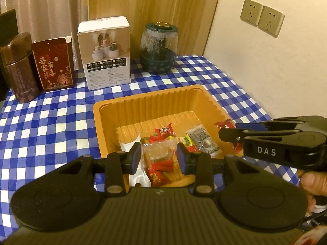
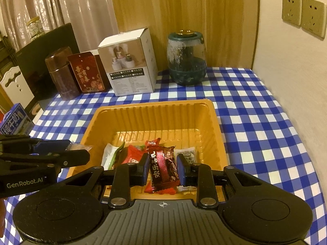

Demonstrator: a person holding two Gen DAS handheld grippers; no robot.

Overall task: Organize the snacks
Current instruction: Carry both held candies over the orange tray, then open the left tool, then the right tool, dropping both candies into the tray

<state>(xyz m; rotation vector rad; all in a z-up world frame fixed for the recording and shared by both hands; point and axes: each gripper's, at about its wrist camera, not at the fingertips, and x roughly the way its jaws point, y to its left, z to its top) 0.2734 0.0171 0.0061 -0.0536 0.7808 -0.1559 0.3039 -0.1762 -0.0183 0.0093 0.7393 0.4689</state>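
Note:
An orange plastic tray (image 1: 147, 97) (image 2: 155, 104) sits on the blue checked tablecloth (image 1: 51, 122) with several wrapped snacks in its near half, among them a red candy (image 1: 163, 132) and a grey-white packet (image 1: 202, 140). My left gripper (image 1: 159, 159) is shut on a clear-wrapped brown snack (image 1: 157, 154) over the tray's near edge. In the right wrist view the left gripper (image 2: 78, 150) comes in from the left. My right gripper (image 2: 162, 168) is shut on a dark red foil packet (image 2: 163, 163) above the tray's near side. The left wrist view shows the right gripper (image 1: 229, 130) at the tray's right.
Along the back stand a brown tin (image 1: 19, 69), a red box (image 1: 54, 63), a white carton (image 1: 106, 55) and a green-lidded glass jar (image 1: 158, 49). A wall with sockets (image 1: 261, 18) bounds the right. A milk carton (image 2: 14, 120) sits beyond the table's left edge.

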